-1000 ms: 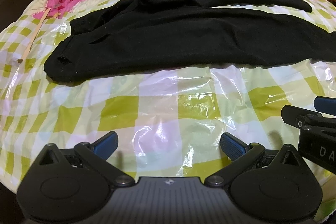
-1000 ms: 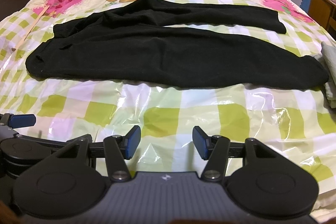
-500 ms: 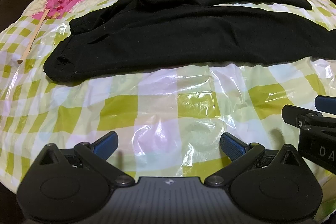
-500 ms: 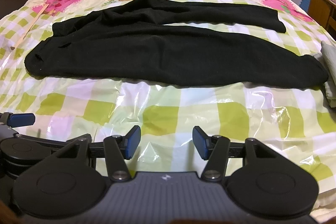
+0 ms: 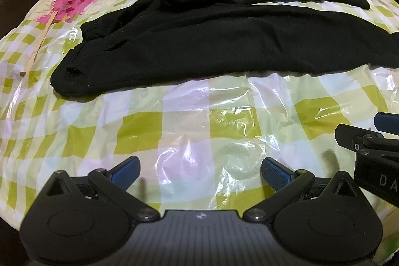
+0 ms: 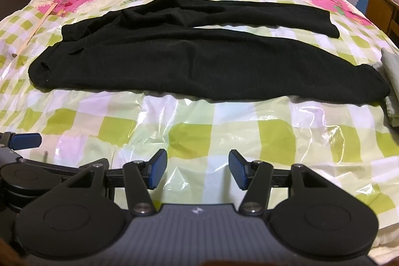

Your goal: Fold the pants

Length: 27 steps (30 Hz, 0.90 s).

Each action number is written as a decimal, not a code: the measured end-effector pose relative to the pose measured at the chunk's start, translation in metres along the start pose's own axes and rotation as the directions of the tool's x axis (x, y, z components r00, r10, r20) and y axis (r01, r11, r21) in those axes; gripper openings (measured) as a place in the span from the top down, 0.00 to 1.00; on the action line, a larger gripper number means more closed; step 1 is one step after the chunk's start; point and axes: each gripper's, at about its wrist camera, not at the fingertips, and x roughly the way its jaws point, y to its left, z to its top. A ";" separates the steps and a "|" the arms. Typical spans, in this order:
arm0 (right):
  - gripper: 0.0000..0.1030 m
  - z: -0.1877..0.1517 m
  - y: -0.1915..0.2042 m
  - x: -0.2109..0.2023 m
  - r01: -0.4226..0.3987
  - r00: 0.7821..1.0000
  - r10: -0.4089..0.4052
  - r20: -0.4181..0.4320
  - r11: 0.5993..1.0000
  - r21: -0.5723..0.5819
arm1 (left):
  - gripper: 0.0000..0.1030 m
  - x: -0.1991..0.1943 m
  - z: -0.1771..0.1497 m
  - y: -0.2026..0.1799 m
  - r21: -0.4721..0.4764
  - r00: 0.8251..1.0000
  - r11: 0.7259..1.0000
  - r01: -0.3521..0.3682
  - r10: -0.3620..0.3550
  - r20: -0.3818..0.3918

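Across the bed with its shiny green-checked, cartoon-print plastic cover [image 6: 224, 131], the black knit pants [image 6: 189, 64] lie spread flat, waist at the left and both legs running right with a gap between them. Both the left gripper [image 5: 200, 172] and right gripper [image 6: 198, 170] hover over bare cover near the bed's front edge, jaws wide apart and holding nothing, well short of the fabric. I'd say go for the near leg's hem and the waistband corner together, pinching only that leg's layers, then lay it squarely over the far leg; no containers around.
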 end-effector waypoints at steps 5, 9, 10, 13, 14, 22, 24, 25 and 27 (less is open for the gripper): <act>0.46 0.000 0.001 0.000 0.004 1.000 -0.004 -0.003 1.000 -0.004 | 0.00 0.001 0.000 0.000 0.002 1.000 1.000 0.002 -0.002 -0.002; 0.46 0.000 0.002 0.000 0.007 1.000 -0.007 -0.005 1.000 -0.007 | 0.00 0.002 0.000 0.000 0.004 1.000 1.000 0.002 -0.002 -0.004; 0.46 0.000 0.002 0.000 0.008 1.000 -0.008 -0.006 1.000 -0.007 | 0.00 0.002 0.000 -0.001 0.004 1.000 1.000 0.002 -0.002 -0.004; 0.46 0.000 0.002 0.000 0.009 1.000 -0.009 -0.007 1.000 -0.008 | 0.00 0.002 -0.001 -0.001 0.008 1.000 1.000 0.001 -0.001 -0.003; 0.46 0.000 0.002 0.000 0.010 1.000 -0.010 -0.008 1.000 -0.008 | 0.00 0.003 -0.001 -0.001 0.009 1.000 1.000 0.000 0.000 -0.003; 0.46 0.000 0.002 0.000 0.011 1.000 -0.011 -0.010 1.000 -0.010 | 0.00 0.003 -0.001 -0.001 0.012 1.000 1.000 -0.001 0.001 -0.002; 0.46 0.000 0.002 0.000 0.010 1.000 -0.010 -0.010 1.000 -0.009 | 0.00 0.003 -0.001 -0.002 0.016 1.000 1.000 -0.003 0.003 -0.002; 0.46 0.000 0.002 0.000 0.011 1.000 -0.011 -0.011 1.000 -0.010 | 0.00 0.003 -0.001 -0.002 0.018 1.000 1.000 -0.004 0.004 -0.002; 0.46 0.000 0.002 0.000 0.013 1.000 -0.013 -0.011 1.000 -0.011 | 0.00 0.002 -0.001 -0.003 0.020 1.000 1.000 -0.004 0.004 -0.001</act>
